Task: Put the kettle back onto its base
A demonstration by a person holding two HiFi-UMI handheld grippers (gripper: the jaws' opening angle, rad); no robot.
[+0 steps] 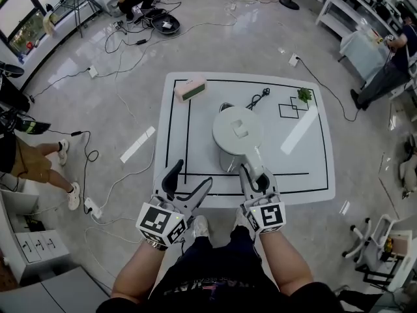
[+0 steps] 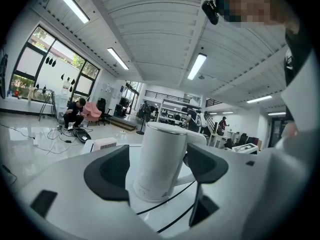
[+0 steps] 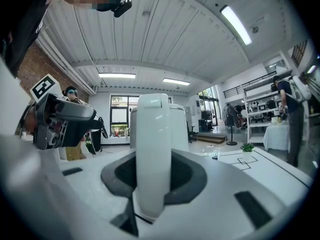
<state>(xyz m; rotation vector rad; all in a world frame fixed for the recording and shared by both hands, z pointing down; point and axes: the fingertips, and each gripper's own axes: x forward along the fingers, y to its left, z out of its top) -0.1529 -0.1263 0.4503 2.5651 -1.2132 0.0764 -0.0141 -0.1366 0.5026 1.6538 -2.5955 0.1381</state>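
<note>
The white kettle (image 1: 238,132) stands upright in the middle of the white table (image 1: 313,168), on what looks like a low round base (image 2: 150,198). My right gripper (image 1: 255,175) is shut on the kettle's handle (image 3: 152,154), which fills the gap between its dark pads (image 3: 187,176). The left gripper (image 1: 190,180) is open with nothing between its fingers, at the table's front edge, left of the kettle. In the left gripper view the kettle body (image 2: 162,159) shows some way ahead, apart from the pads.
At the table's back left lies a pink and green box (image 1: 189,88). A black cord (image 1: 258,99) and a small green plant (image 1: 304,95) sit at the back right. Cables run over the floor (image 1: 130,44), and people are at the room's edges.
</note>
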